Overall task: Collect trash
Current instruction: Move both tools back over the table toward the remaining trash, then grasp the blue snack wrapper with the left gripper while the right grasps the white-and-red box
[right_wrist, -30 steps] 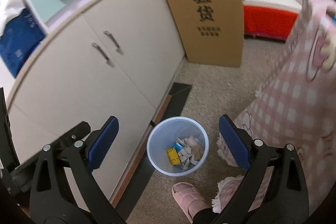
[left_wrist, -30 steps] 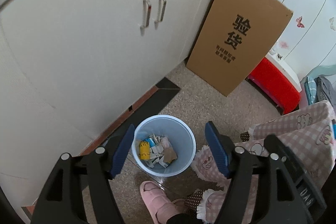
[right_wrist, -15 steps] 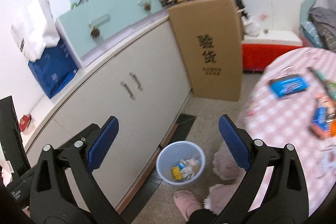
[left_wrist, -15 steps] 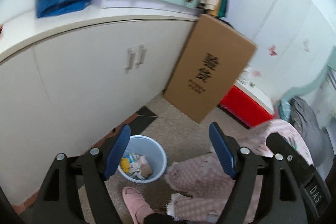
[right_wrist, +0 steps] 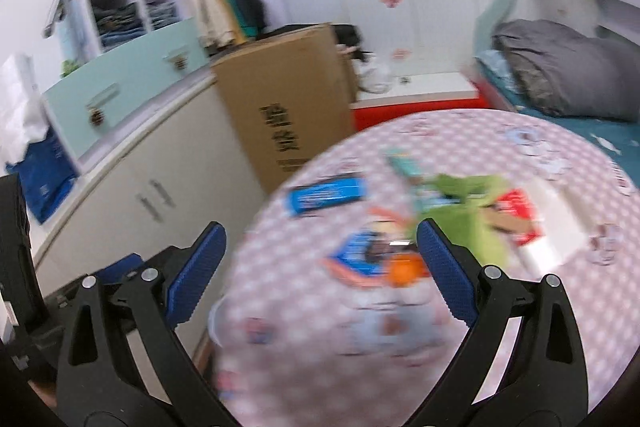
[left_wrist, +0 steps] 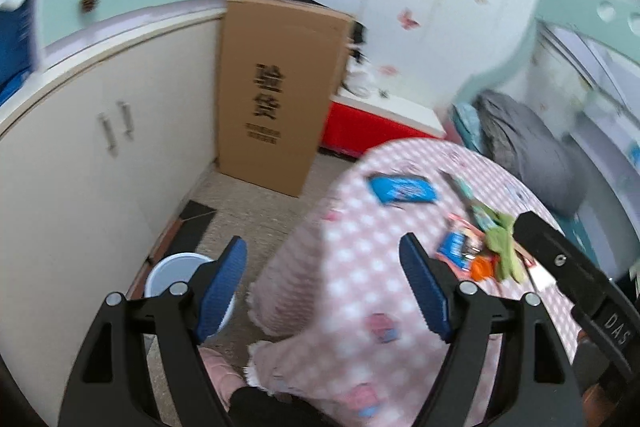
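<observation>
Now both grippers hang over the edge of a round table [right_wrist: 560,155] under a pink checked cloth, each with its jaws spread wide and nothing between the pads. The left gripper [left_wrist: 324,291] has just been opening a little further; the right gripper [right_wrist: 322,275] stands equally wide. Ahead of the right gripper lies the trash, blurred: a blue wrapper [right_wrist: 328,195] beyond its left finger, a blue-and-orange packet [right_wrist: 368,259] between the fingers but further off, a green crumpled piece [right_wrist: 476,211] and a red packet [right_wrist: 516,215] beyond its right finger. From the left wrist the same litter sits to the right of its right finger, the blue wrapper [left_wrist: 402,189] ahead of that finger. Low beside its left finger, partly hidden behind it, stands the pale blue bin [left_wrist: 172,267] on the floor, against the white cabinet [left_wrist: 80,187].
</observation>
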